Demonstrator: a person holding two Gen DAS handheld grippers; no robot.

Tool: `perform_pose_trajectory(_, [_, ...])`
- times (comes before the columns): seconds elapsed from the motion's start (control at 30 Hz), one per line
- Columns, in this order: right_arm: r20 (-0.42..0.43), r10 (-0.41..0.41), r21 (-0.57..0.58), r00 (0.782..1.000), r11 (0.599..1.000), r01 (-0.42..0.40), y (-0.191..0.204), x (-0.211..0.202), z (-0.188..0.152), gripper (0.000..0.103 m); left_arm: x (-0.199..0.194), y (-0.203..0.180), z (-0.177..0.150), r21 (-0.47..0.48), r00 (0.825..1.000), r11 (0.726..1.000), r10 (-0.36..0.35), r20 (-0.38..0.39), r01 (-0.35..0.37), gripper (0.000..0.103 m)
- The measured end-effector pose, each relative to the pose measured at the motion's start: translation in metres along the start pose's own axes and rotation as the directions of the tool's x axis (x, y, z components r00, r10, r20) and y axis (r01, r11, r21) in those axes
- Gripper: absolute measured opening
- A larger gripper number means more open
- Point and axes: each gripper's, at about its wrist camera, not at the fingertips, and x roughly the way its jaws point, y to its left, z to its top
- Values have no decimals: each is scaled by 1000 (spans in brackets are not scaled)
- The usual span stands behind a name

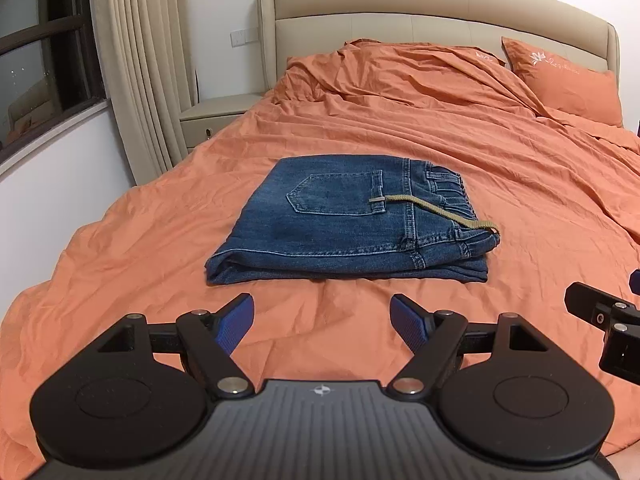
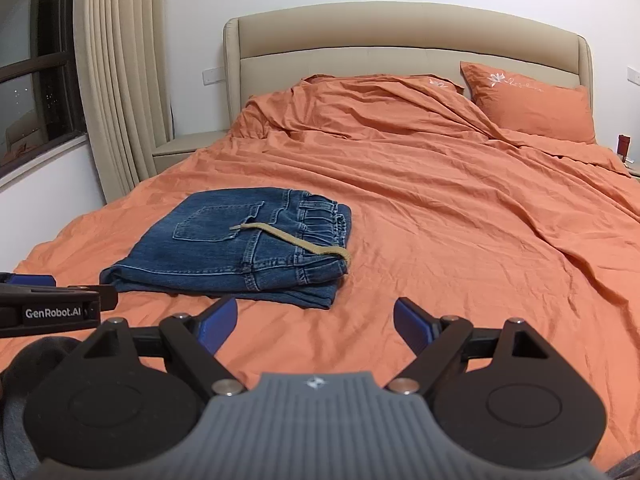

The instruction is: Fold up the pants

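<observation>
The jeans (image 1: 344, 220) sit folded in a thick, soft stack on the bed (image 1: 460, 140) (drawstring trailing); left gripper (image 1: 322, 326) and right gripper (image 2: 316, 326) hover spread, empty. Denim looks heavy, best pinched at the folded edge.

Matt blue denim pants (image 1: 348, 216) on creased cotton-like sheet (image 1: 480, 152)

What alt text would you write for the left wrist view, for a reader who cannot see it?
Folded jeans lie on an orange bed, a tan drawstring across the waistband. The left gripper is open, short of the jeans and holding nothing. The right gripper shows partly at the right edge.
</observation>
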Motion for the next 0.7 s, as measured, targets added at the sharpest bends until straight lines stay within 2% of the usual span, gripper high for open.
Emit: perform_pose_trajectory(0.7, [12,-3,-16,1000,1000,4,4,-4,0,82,-1,-2,-2,1,1000,1000,3,-3,-3,91])
